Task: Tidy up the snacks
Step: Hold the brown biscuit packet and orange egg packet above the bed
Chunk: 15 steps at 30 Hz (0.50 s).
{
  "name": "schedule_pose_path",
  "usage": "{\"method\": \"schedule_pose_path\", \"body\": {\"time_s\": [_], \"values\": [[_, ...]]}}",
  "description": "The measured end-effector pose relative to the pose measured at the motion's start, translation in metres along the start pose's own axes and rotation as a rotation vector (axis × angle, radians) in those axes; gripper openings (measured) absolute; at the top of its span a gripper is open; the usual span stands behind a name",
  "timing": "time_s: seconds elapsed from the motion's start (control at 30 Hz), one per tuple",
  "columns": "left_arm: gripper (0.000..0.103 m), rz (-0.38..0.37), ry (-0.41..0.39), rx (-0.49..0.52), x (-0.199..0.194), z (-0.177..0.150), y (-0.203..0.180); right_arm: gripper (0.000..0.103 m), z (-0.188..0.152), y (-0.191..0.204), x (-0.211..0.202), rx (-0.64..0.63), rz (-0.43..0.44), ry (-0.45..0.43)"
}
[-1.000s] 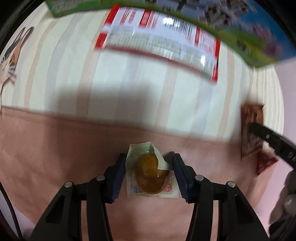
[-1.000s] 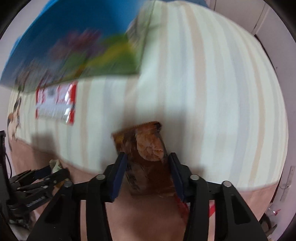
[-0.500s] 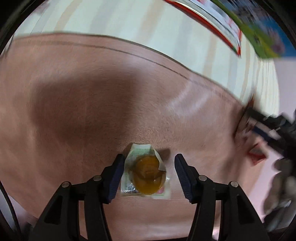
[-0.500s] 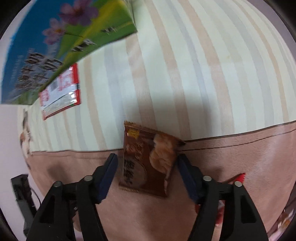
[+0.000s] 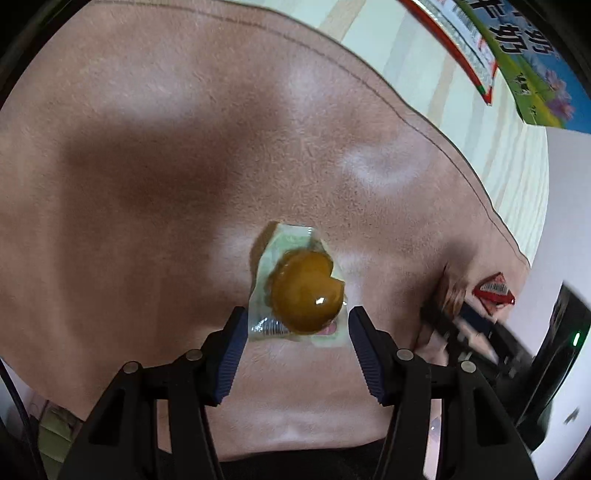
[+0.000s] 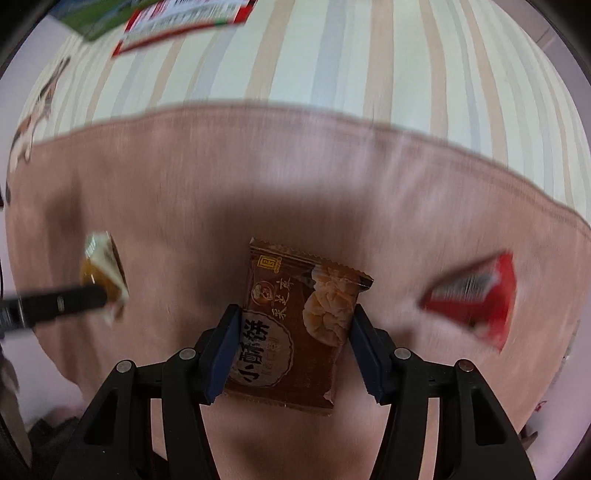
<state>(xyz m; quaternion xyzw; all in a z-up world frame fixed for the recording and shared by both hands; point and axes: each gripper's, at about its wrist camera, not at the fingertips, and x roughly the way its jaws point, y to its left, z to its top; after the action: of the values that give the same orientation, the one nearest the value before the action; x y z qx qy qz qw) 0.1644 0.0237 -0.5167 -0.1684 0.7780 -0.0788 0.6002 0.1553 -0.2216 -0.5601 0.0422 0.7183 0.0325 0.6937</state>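
My left gripper (image 5: 295, 334) is shut on a clear packet holding an amber jelly (image 5: 304, 295), just above a pink-brown blanket (image 5: 147, 147). My right gripper (image 6: 291, 336) is shut on a brown pastry packet (image 6: 291, 325) with a bun picture, over the same blanket (image 6: 258, 166). The jelly packet (image 6: 103, 273) and a left finger (image 6: 55, 299) show at the left of the right wrist view. A red snack packet (image 6: 476, 295) lies on the blanket to the right; it also shows in the left wrist view (image 5: 495, 291).
A striped cream sheet (image 6: 369, 55) lies beyond the blanket. A red-and-white packet (image 6: 184, 18) and a green-and-blue milk carton box (image 5: 535, 74) lie at its far side. The right gripper's body (image 5: 498, 350) shows at the right of the left wrist view.
Both grippers have pulled back from the striped sheet toward the blanket's near side, each still holding its packet. The box and red-and-white packet have receded to the frame tops.
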Motion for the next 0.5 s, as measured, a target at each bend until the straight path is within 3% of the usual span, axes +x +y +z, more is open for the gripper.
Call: {"method": "schedule_pose_path", "body": {"time_s": [0.13, 0.17, 0.27, 0.5], "values": [[0.055, 0.046, -0.003, 0.031, 0.011, 0.008, -0.004, 0.062, 0.017, 0.013, 0.011, 0.027, 0.000, -0.001], [0.058, 0.058, -0.004, 0.043, 0.011, 0.019, -0.025, 0.062, 0.014, 0.009, 0.013, 0.043, 0.005, 0.002], [0.065, 0.086, -0.011, 0.064, 0.018, 0.023, -0.036, 0.064, 0.016, 0.007, 0.015, 0.057, 0.001, 0.009], [0.065, 0.121, -0.036, 0.070, 0.036, 0.030, -0.042, 0.067, 0.017, 0.000, 0.025, 0.050, -0.023, 0.006]]}}
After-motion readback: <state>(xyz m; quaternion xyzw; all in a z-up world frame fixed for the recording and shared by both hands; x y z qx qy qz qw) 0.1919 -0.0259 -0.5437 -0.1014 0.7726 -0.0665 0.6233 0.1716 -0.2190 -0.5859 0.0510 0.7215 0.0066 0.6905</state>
